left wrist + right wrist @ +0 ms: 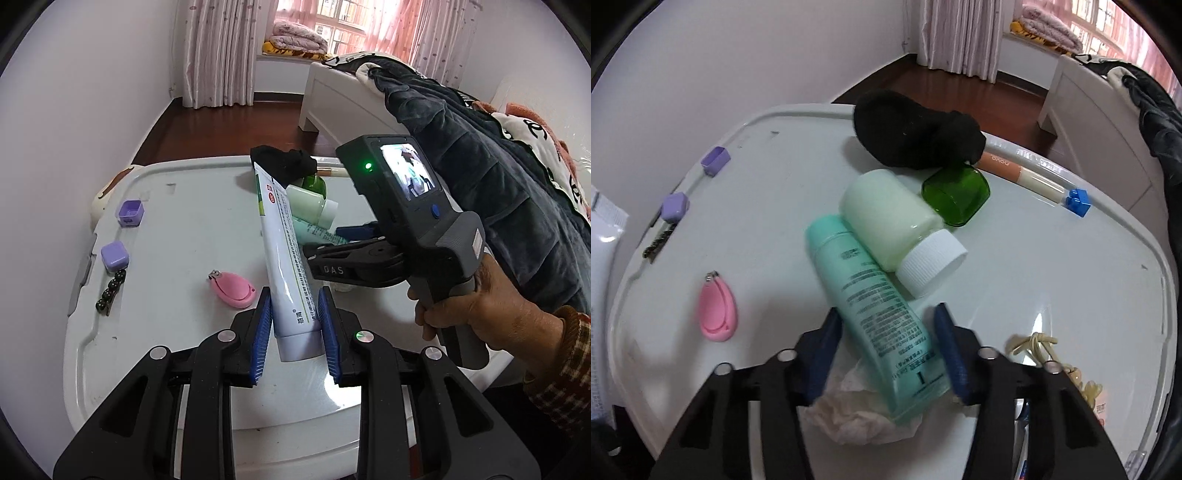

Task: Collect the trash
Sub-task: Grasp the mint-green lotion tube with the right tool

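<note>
My left gripper is shut on a white tube with green print. It holds the tube near its flat end, and the rest slants up over the white lid surface. A teal bottle lies partly on a crumpled tissue. My right gripper points down at this bottle with its blue pads on either side of the lower half. A gap shows on the left side, so the jaws stand open around it. In the left wrist view a hand holds the right gripper just right of the tube.
A pale green bottle with a white cap, a green jar, a black sock, a peach tube and a blue brick lie behind. A pink clipper case, purple boxes and rubber bands sit nearby.
</note>
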### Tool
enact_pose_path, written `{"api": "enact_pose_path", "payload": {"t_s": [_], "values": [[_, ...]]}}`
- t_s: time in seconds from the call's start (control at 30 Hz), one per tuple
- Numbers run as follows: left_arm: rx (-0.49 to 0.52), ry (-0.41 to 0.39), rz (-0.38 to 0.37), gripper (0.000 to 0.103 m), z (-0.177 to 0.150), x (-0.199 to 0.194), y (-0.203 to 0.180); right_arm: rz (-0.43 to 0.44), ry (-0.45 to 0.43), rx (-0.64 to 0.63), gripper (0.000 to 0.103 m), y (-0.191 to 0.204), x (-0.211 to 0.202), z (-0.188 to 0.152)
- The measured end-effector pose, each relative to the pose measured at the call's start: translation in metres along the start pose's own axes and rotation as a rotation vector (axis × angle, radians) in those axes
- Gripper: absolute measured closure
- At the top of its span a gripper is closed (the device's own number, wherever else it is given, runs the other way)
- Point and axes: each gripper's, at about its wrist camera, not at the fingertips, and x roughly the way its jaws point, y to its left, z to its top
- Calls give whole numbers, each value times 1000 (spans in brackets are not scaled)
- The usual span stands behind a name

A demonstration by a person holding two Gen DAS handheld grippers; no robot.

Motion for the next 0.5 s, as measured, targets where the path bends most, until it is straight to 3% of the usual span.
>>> {"api": "enact_pose_path", "payload": {"t_s": [0.13,0.5], "values": [[-3,-2,-10,78,0,-1,-1,24,-14,20,69,3,-14,-6],[-16,-3,-19,78,0,-6,1,54,-38,82,75,0,-51,-21]]}}
